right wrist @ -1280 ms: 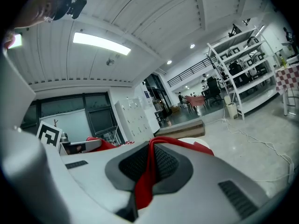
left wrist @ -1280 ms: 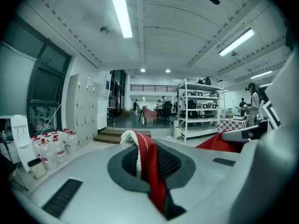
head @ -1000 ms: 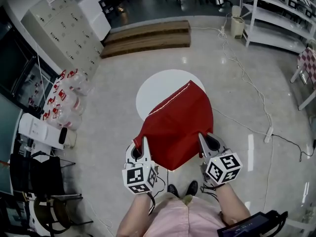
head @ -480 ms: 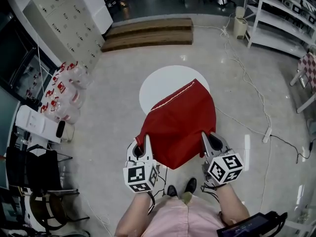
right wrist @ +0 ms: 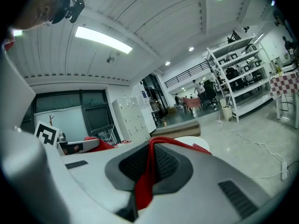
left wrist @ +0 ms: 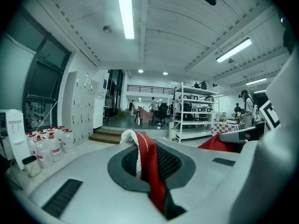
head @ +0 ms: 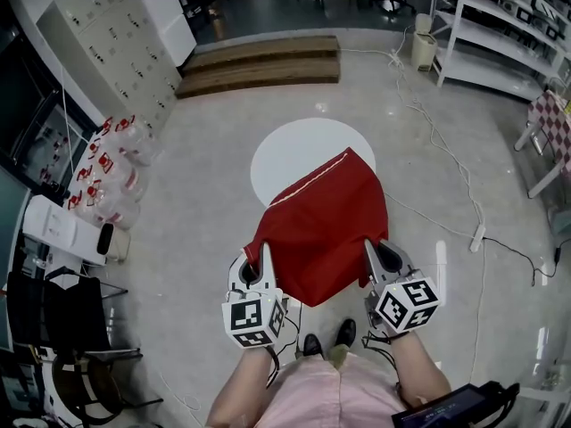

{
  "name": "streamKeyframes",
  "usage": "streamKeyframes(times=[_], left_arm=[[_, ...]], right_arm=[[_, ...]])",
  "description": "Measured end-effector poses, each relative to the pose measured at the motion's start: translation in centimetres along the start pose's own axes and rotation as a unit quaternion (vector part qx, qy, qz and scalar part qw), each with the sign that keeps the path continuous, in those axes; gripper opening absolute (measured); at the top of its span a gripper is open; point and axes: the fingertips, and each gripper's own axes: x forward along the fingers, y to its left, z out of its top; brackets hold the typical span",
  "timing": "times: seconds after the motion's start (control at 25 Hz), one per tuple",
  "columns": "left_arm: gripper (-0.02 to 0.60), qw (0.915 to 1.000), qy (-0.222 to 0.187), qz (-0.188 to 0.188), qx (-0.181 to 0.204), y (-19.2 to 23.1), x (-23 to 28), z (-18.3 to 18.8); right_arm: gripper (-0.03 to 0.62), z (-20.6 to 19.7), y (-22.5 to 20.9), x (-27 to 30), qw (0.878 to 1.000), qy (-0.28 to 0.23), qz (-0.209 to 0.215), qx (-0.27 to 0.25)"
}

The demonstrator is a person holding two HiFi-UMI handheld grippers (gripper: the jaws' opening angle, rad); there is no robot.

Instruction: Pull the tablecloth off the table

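A red tablecloth (head: 319, 232) with a white hem hangs stretched between my two grippers and partly covers a round white table (head: 285, 154). My left gripper (head: 262, 259) is shut on the cloth's near left corner. My right gripper (head: 370, 252) is shut on the near right corner. In the left gripper view a red fold with white edging (left wrist: 148, 164) is pinched between the jaws. In the right gripper view a red fold (right wrist: 148, 169) is clamped the same way. The far end of the cloth lies on the tabletop, whose far and left part shows bare.
Wooden steps (head: 259, 65) lie beyond the table. Water bottles (head: 111, 163) and grey lockers (head: 103, 52) stand at the left, white shelving (head: 500, 25) at the right. A white cable (head: 446, 150) runs across the floor at the right. The person's feet (head: 326, 339) are below the cloth.
Both grippers and the cloth have drawn back from the table, so a little more bare white tabletop shows beyond the cloth. The grips are unchanged.
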Motion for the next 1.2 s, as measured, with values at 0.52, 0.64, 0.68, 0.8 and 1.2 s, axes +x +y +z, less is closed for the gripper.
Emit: streamKeyframes(times=[0.52,0.64,0.68,0.8,1.2], left_arm=[[0.035,0.9996,-0.018,-0.021,0.002,1.7,-2.5,0.7],[0.035,0.9994,-0.021,-0.026,0.002,2.2,-3.0,0.8],[0.035,0.9994,-0.021,-0.028,0.002,2.4,-3.2,0.8],[0.035,0.9992,-0.023,-0.034,0.001,3.0,-3.8,1.0],[0.035,0.9979,-0.036,-0.053,-0.001,3.7,-5.4,0.9]], right_arm=[[0.031,-0.2,3.2,-1.6,1.0,-0.02,-0.017,-0.01],[0.031,-0.3,4.0,-1.7,0.999,-0.024,-0.021,-0.01],[0.031,-0.3,4.4,-1.8,0.999,-0.024,-0.022,-0.01],[0.031,-0.4,5.3,-2.2,0.999,-0.026,-0.028,-0.012],[0.031,-1.1,6.8,-3.6,0.998,-0.041,-0.045,-0.011]])
